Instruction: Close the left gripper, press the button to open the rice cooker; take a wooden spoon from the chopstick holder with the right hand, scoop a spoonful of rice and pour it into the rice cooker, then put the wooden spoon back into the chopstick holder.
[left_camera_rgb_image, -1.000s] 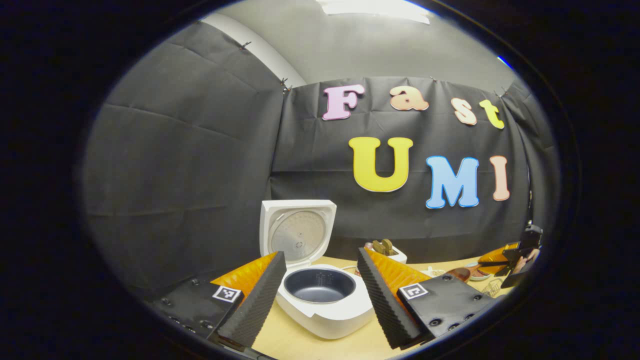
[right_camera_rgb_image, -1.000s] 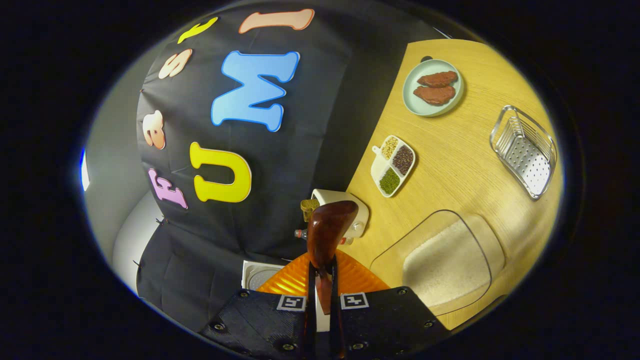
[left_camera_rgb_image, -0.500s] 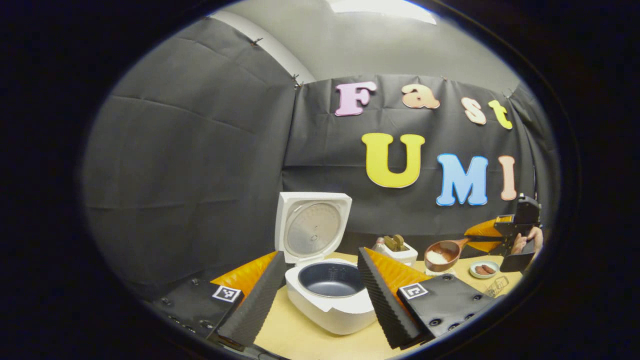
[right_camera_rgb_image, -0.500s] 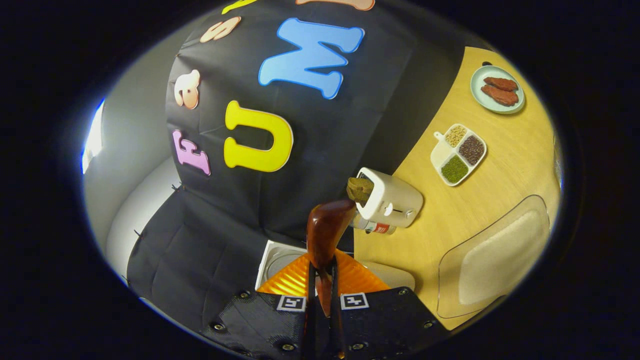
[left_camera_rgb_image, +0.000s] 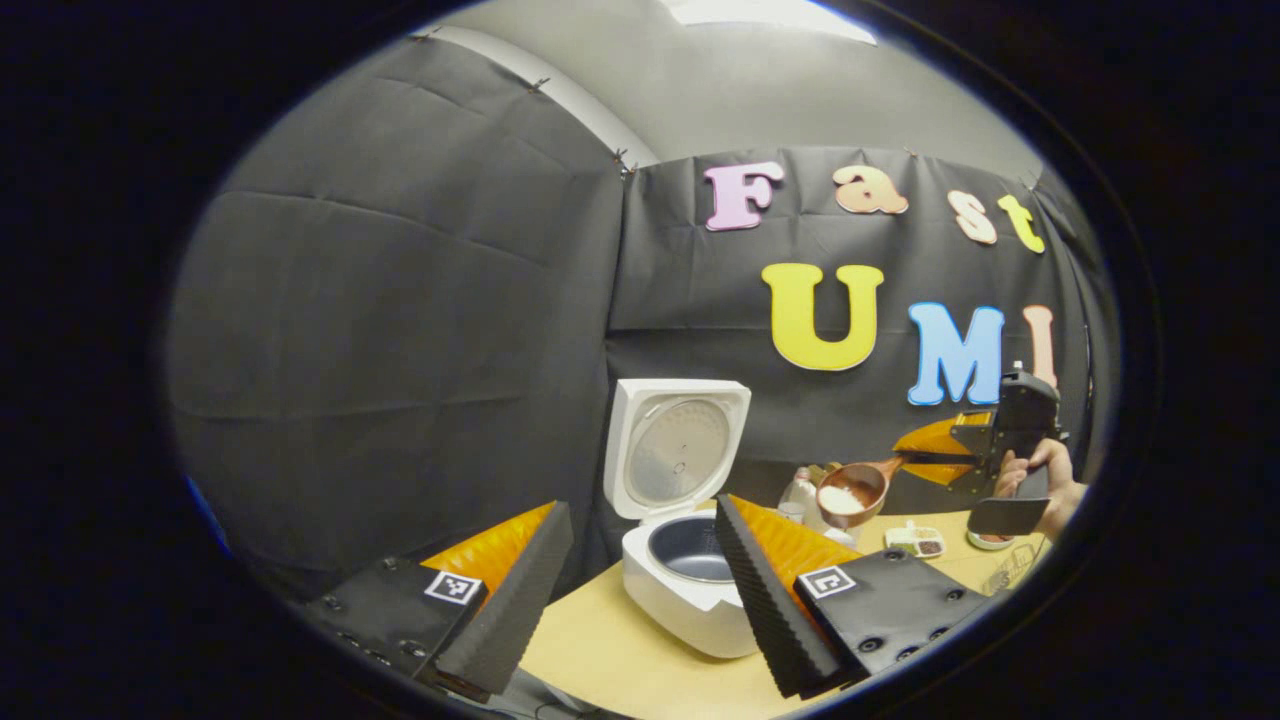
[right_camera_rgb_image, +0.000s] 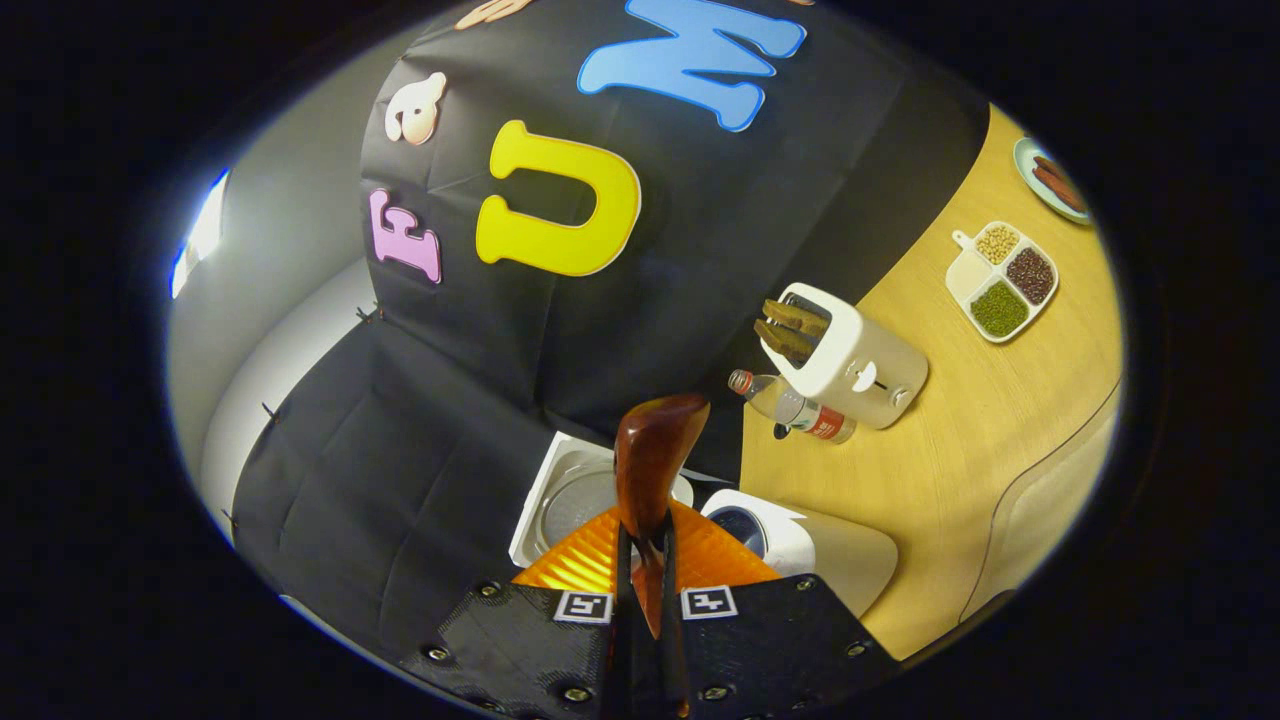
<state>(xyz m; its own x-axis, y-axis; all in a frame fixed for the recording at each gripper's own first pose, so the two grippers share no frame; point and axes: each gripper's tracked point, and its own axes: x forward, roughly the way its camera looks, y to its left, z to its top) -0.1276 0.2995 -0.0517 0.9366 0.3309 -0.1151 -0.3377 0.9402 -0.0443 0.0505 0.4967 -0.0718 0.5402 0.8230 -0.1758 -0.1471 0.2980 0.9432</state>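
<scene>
Two bread slices (right_camera_rgb_image: 790, 328) in toaster (right_camera_rgb_image: 855, 360), bottle (right_camera_rgb_image: 800, 408) beside it

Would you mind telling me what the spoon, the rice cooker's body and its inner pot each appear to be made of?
The spoon looks like wood with a glossy varnish: reddish-brown, with a sheen on the bowl's back in the right gripper view. The rice cooker body seems smooth white plastic, slightly glossy. Its inner pot looks like dark-coated metal, probably non-stick, though the coating cannot be confirmed by sight.
</scene>
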